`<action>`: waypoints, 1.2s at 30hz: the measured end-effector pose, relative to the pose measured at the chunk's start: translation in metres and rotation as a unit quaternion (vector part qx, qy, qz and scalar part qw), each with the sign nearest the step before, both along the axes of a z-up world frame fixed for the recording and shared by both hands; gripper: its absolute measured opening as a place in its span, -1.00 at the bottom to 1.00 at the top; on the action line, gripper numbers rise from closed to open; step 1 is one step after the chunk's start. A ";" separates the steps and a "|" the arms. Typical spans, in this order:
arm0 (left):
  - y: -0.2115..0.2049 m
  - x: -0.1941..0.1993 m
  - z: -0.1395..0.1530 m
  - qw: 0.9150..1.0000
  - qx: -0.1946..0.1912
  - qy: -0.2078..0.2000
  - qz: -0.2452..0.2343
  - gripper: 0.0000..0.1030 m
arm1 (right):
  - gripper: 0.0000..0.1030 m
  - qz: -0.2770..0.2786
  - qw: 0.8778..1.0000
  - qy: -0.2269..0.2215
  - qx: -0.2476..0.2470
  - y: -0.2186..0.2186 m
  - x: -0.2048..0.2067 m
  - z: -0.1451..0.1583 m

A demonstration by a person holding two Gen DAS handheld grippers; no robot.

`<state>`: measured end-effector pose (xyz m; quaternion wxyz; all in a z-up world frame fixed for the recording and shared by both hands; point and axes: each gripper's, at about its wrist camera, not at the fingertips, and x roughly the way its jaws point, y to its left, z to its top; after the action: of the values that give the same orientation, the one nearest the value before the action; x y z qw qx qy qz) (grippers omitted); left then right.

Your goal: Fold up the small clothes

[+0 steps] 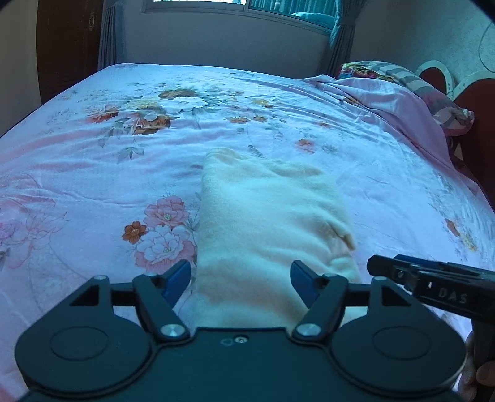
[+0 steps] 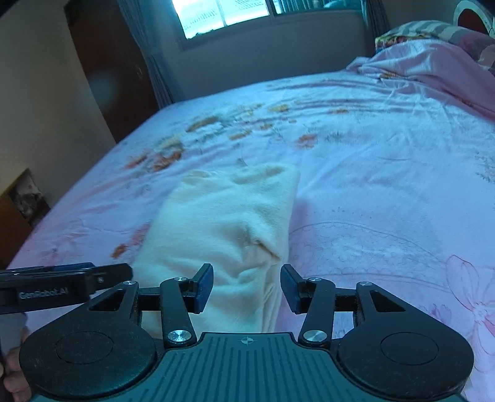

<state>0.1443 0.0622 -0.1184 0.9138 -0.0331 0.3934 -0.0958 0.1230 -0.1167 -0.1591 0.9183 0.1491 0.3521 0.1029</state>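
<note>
A cream fleece garment lies folded into a long narrow strip on the floral bed sheet, running away from me. My left gripper is open, its blue pads either side of the strip's near end, holding nothing. My right gripper is open over the strip's near right edge, also empty. The right gripper shows from the side in the left wrist view, just right of the garment. The left gripper shows from the side in the right wrist view.
A rumpled pink blanket and a patterned pillow lie at the bed's far right by the headboard. A wall with a window and curtains stands beyond the bed. A dark wooden door stands at the left.
</note>
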 end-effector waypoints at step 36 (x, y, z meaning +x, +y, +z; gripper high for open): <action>-0.043 -0.173 0.118 0.991 0.015 -0.125 0.047 0.97 | 1.00 -0.056 0.990 -0.127 0.016 -0.040 -0.184 0.123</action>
<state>-0.0290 0.0190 0.0000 0.9598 -0.0259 0.2750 -0.0500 -0.0606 -0.1564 -0.0364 0.9575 0.1691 0.2215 0.0749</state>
